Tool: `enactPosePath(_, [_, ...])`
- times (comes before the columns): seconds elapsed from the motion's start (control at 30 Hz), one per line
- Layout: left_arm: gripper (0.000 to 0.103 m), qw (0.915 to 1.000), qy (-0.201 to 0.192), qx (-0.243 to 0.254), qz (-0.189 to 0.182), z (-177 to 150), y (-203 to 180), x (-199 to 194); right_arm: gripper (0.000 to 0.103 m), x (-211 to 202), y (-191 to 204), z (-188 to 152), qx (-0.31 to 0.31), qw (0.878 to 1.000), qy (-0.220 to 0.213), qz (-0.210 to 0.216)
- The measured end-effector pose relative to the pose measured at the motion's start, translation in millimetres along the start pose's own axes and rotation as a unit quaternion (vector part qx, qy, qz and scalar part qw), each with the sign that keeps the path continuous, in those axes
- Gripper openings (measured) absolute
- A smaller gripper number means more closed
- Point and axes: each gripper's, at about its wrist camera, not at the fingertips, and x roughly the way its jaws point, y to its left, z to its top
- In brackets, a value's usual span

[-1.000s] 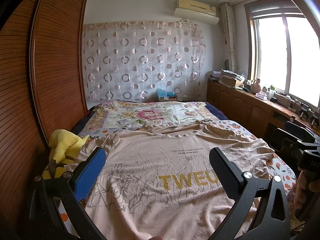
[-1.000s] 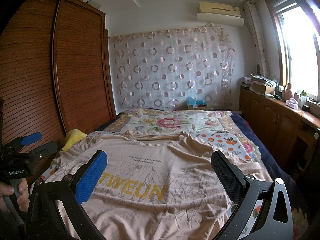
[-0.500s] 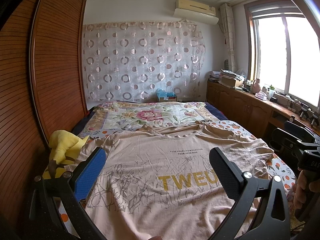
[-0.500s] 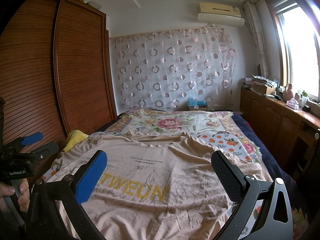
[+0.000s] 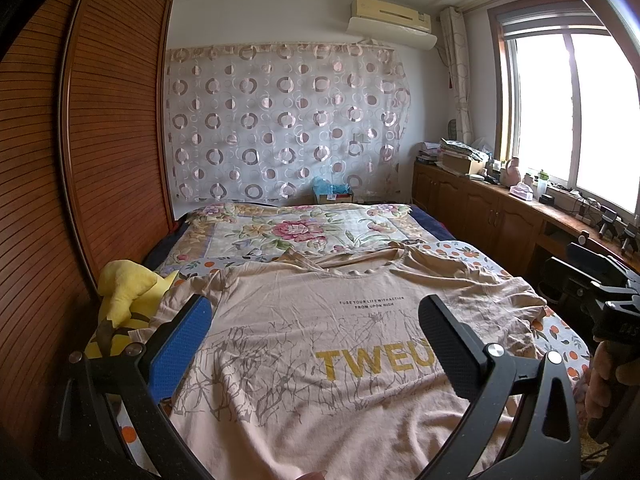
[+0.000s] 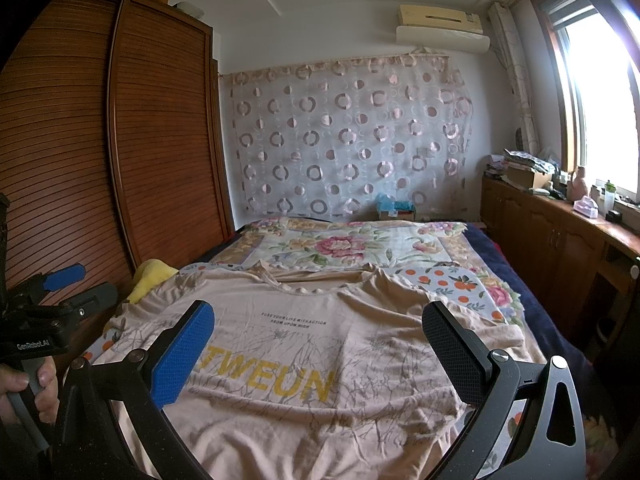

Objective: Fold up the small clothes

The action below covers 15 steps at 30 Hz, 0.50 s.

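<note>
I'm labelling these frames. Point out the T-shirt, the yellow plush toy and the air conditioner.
T-shirt [image 5: 304, 320], left wrist view, chest below the small print.
Yellow plush toy [image 5: 126, 286], left wrist view, its yellow body.
Air conditioner [image 6: 442, 26], right wrist view, front panel.

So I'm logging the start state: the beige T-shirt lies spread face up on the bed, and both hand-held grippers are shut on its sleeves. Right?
Not quite. The T-shirt lies spread face up on the bed, but both wrist views show the left hand-held gripper and right hand-held gripper open, holding nothing.
</note>
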Motion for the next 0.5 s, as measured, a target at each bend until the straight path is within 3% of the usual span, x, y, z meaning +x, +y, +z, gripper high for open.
enactPosePath(0.27, [0.103, 0.9998, 0.018, 0.000, 0.003, -5.2, 1.2, 7.6, 0.103, 12.7, 0.6, -4.0, 0.001, 1.000, 0.015, 0.018])
enactPosePath(0.5, [0.103, 0.9986, 0.047, -0.004, 0.023, -17.5, 31.2, 21.2, 0.103, 33.5, 7.8, -6.2, -0.010, 0.998, 0.040, 0.045])
